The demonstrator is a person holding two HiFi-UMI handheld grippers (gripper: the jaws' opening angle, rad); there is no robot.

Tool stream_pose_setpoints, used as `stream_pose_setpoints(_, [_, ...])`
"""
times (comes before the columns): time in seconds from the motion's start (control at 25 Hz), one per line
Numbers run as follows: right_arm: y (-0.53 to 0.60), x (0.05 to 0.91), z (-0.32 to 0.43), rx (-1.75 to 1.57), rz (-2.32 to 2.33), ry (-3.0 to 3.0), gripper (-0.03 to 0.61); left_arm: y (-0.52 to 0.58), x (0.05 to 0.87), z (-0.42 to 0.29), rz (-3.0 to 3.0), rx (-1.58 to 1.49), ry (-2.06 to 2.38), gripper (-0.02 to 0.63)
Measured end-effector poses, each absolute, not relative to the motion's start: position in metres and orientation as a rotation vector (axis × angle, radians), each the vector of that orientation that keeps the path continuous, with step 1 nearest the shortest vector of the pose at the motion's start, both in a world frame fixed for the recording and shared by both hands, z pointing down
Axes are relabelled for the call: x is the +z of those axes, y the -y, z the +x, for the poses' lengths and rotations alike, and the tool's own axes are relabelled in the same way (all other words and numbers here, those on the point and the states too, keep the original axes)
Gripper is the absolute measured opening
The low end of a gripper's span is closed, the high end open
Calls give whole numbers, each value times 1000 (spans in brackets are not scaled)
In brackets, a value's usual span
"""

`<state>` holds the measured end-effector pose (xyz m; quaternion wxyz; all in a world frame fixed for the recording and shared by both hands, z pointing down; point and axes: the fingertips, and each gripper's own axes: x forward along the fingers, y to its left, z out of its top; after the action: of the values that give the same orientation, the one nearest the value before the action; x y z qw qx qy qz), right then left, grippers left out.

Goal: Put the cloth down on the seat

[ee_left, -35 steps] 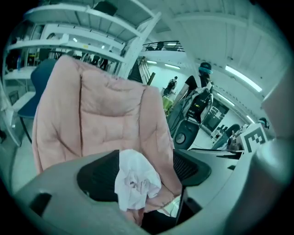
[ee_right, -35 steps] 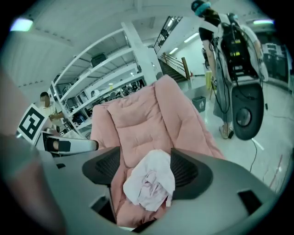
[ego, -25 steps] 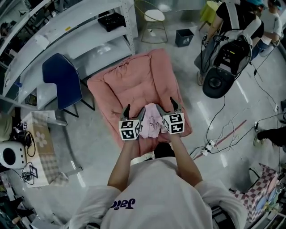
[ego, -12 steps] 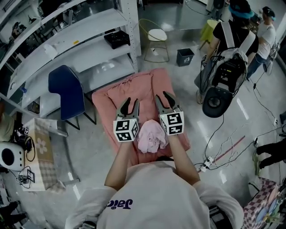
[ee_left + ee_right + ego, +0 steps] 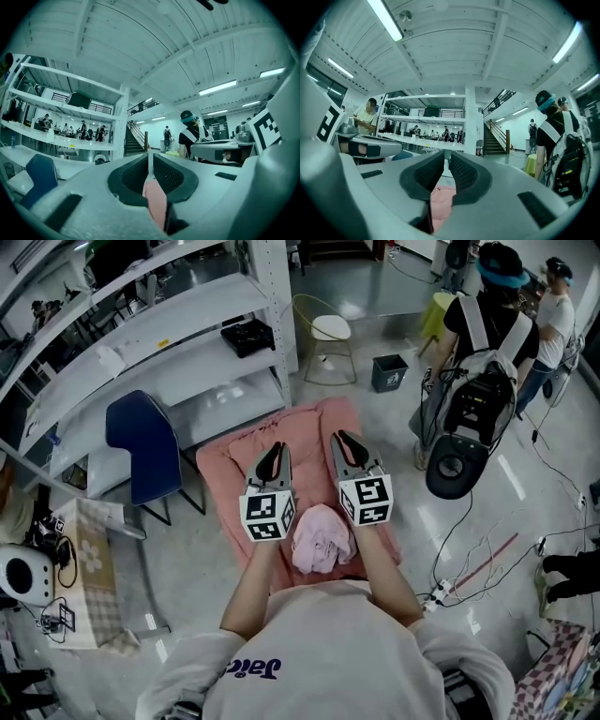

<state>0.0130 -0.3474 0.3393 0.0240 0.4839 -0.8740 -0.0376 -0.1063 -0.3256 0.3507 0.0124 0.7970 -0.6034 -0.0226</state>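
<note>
Left gripper point(image 5: 275, 450) and right gripper point(image 5: 341, 438) jaws, wide earlier, are closing empty. Cloth point(image 5: 321, 538) lies at the seat point(image 5: 309, 426) front edge.

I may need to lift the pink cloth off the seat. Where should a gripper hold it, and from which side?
Probably pinch a raised fold on top of the cloth, coming down from above. It lies crumpled in a heap on the seat, with folds standing up and no flat edge offered.

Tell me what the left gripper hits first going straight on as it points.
Left gripper, jaws closing empty: probably the white shelf post, though it might pass beside it; depth unclear.
</note>
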Motion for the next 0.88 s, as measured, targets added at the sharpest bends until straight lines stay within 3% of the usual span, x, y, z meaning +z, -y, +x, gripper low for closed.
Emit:
stream_pose_setpoints(0.4, [349,337,10,-98,1494,2725,15,331,348,-111,2468,-42,1903,17])
stream_pose_setpoints(0.88, [350,340,24,-98,1564,2667,14,331,353,-99,2500,-18,1854,15])
